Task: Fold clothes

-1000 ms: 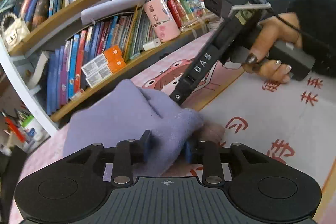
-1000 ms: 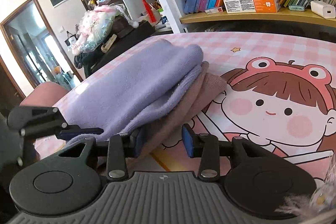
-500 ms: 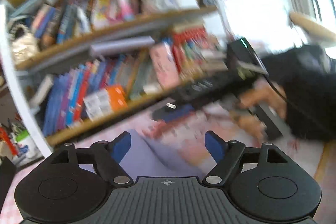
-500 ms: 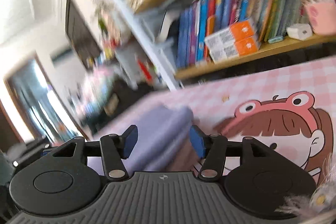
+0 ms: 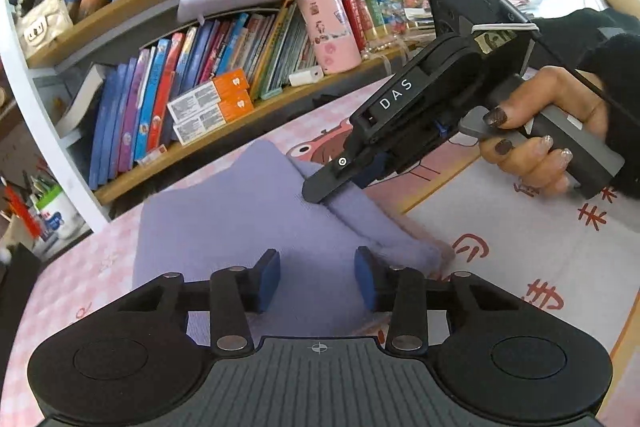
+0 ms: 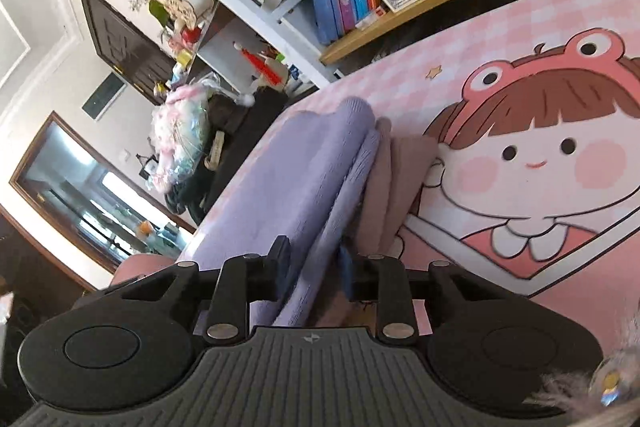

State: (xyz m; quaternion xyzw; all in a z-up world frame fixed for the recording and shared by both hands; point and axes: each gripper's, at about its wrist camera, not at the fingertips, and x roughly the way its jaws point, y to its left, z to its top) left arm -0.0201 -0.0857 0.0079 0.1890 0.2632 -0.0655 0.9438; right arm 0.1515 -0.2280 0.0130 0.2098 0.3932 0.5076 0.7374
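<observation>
A folded purple garment point(image 5: 240, 223) lies on the pink cartoon table mat point(image 5: 520, 235), on top of a pinkish-brown garment point(image 6: 396, 187) whose edge sticks out at the right. My left gripper point(image 5: 317, 277) hovers over the purple garment's near end. Its jaws are closing, the blue pads point(image 5: 268, 277) stand apart, and the cloth lies flat beneath them. My right gripper point(image 6: 314, 265) is rolled to one side, its jaws closing with the purple garment's layered edge filling the gap. In the left wrist view the right gripper point(image 5: 326, 187), held by a hand point(image 5: 536, 131), rests on the fold line.
A bookshelf point(image 5: 240, 131) full of books runs along the table's far side, with orange boxes point(image 5: 212, 103) and a pink cup point(image 5: 332, 35). Beyond the table's left end a chair piled with bags point(image 6: 188, 147) stands before a doorway. The printed mat spreads out to the right.
A second ago my left gripper was shut on the purple garment. Both grippers then rose and spread wide. Now both are back down at the garment, and the right one has rolled.
</observation>
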